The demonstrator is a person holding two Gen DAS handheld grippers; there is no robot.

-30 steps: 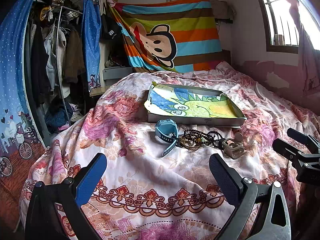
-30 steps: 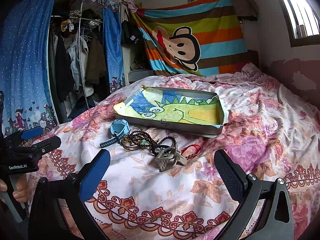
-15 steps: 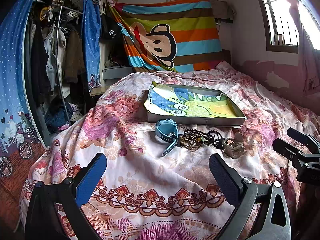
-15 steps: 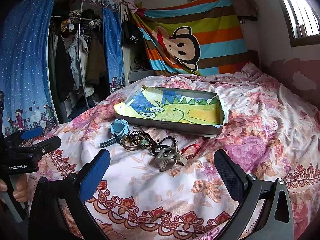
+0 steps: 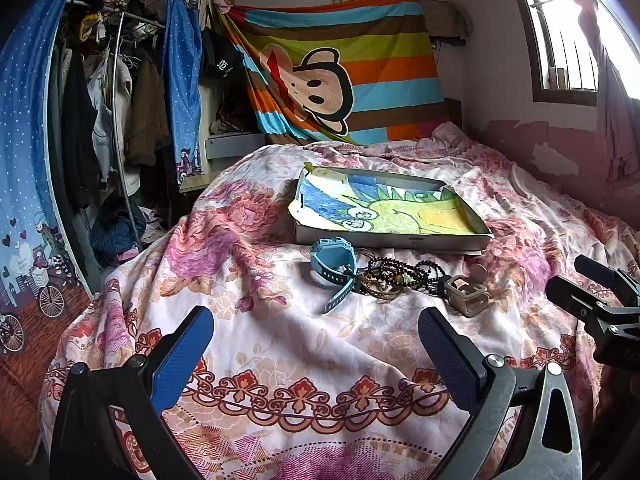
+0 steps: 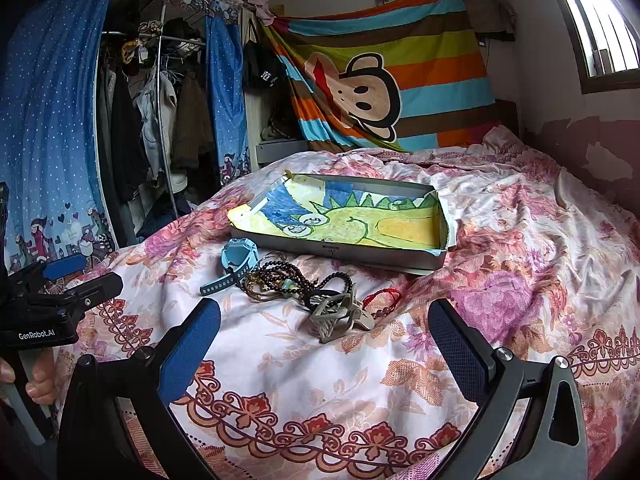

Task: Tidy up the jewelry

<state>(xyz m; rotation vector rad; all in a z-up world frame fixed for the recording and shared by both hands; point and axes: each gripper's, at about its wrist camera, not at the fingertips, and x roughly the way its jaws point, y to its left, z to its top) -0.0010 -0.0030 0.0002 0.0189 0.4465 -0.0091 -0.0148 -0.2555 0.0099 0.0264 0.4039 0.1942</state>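
Left gripper (image 5: pixel 316 344): jaws spread wide, nothing between them, blue pads (image 5: pixel 182 358) clear of the quilt (image 5: pixel 280 332) below. Touching nothing. Seen also at the left edge of the right wrist view, gripped from underneath by a hand (image 6: pixel 38 380).

Right gripper (image 6: pixel 324 346): jaws likewise wide apart, empty, hovering over the quilt with no contact. Visible too at the right edge of the left wrist view, black and side-on.

Jewelry heaped on the flowered quilt, ahead of both grippers and well short of either pair of pads. From left to right in the left wrist view: blue watch (image 5: pixel 334 258), strap trailing toward the camera; dark beads (image 5: pixel 404 274) tangled with thin gold-toned bangles (image 5: pixel 376 286); beige clip (image 5: pixel 466 294) touching the end of the beads. In the right wrist view, the clip (image 6: pixel 338 316) nearest the camera, roughly centred between the open jaws but farther out, with a red cord (image 6: pixel 384 300) just beside it on the right.

Tray (image 5: pixel 392 242) just behind the heap, shallow, white-walled, lined with a crayon drawing in blue, green and yellow. Watch almost against its front wall; whether touching, cannot tell. No jewelry inside the tray.

Behind the bed: striped monkey cloth (image 5: pixel 340 76) on the wall, clothes rack (image 5: pixel 116 120) with blue curtains at the left, window (image 5: pixel 568 32) at the right.
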